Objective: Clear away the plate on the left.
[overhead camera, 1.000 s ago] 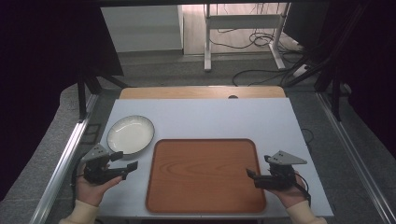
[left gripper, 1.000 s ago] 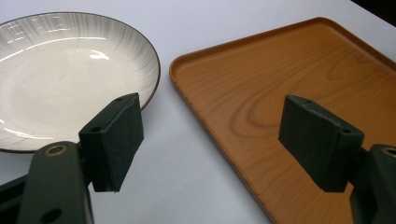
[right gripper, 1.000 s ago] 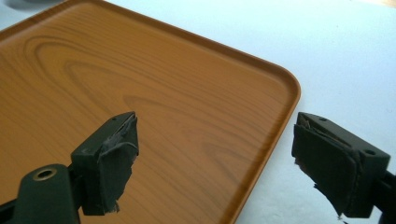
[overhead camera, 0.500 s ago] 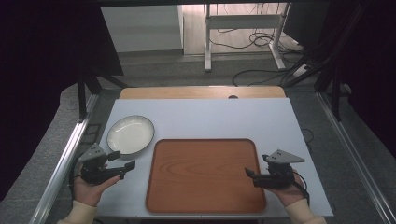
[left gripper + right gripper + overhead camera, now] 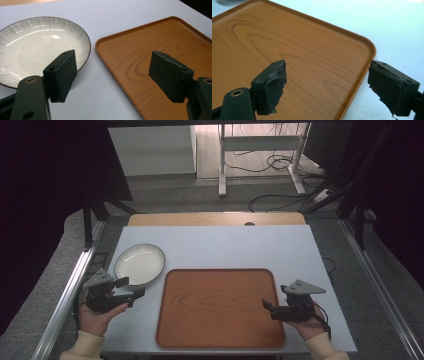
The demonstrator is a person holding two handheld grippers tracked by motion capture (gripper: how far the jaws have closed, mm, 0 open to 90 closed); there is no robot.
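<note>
— Jaw status?
— My left gripper [image 5: 131, 292] jaws stand wide, holding nothing, near the white plate [image 5: 140, 263]. My right gripper [image 5: 267, 307] jaws gape wide over the wooden tray's [image 5: 218, 306] right edge.
— Tray position?
— Table [image 5: 240, 247] centre, near side; plate just left.

Even overhead light brightens the table [image 5: 225, 245], leaving dark surroundings left and right. Glare streaks the plate [image 5: 37, 52]; soft shadows fall beneath it. Near jaws blur slightly in both gripper views.
</note>
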